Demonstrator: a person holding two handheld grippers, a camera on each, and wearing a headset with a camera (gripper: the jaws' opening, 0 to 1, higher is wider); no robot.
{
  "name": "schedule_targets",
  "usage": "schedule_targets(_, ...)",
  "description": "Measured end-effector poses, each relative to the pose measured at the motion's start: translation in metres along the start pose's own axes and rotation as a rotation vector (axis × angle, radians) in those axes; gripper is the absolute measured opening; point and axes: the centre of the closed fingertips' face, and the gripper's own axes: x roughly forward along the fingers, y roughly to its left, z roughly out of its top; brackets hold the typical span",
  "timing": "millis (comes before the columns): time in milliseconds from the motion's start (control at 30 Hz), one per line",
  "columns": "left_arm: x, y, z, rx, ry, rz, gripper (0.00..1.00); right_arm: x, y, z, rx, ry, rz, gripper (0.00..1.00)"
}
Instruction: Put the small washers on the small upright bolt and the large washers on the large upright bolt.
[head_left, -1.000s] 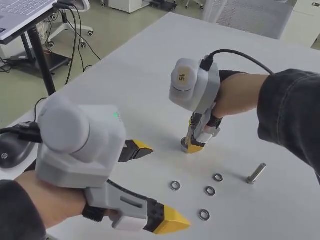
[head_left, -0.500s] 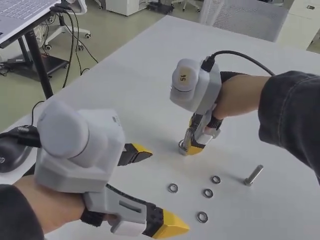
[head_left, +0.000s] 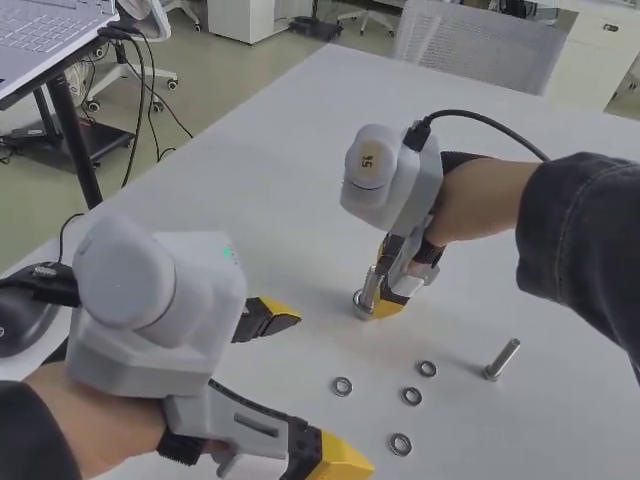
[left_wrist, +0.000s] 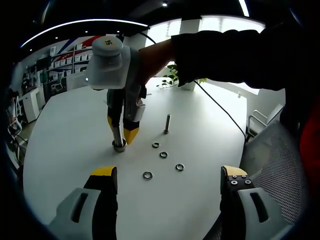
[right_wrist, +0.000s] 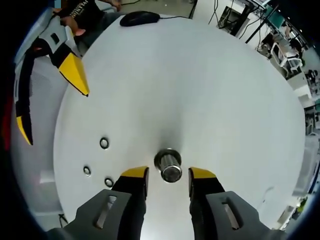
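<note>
In the head view, the right gripper (head_left: 380, 303) points down at the white worktop (head_left: 290, 160) with its fingers at the foot of the large bolt (head_left: 360, 296), which stands upright. Four washers (head_left: 412, 396) lie loose nearer the person, apart from that bolt, and the small bolt (head_left: 500, 360) stands just to their right. The left gripper (head_left: 315, 392) hovers low in front with its fingers spread wide and nothing between them.

In the left gripper view, its own fingers stand far apart and empty. Ahead, the large bolt (left_wrist: 119, 141) is upright beside the right gripper's yellow tips. The small bolt (left_wrist: 167, 124) looks upright too. The washers (left_wrist: 163, 154) lie in front of the bolts, and two look slightly bigger than the other two.

In the right gripper view, the large bolt (right_wrist: 170, 167) is seen end-on between the fingers. A sliver of worktop shows on each side, so the fingers are parted and not clamping it.

Standing the large bolt up looks finished, and no washer is on either bolt yet. The next move calls for lifting the right gripper straight off without tipping the bolt. Then a thin, flat washer has to be pinched by its edge, matched to a bolt by size, and lowered over the top.
</note>
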Motion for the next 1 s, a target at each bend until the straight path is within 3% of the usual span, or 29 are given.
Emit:
schedule_targets(500,0.002,0.002,0.001,0.005,0.004,-0.001,0.85,-0.002,-0.009,-0.007,0.028,-0.013,-0.008,0.34)
schedule_targets(1000,0.004,0.001,0.003,0.012,0.006,-0.009,0.84,-0.015,-0.009,-0.029,0.062,-0.004,-0.02,0.34)
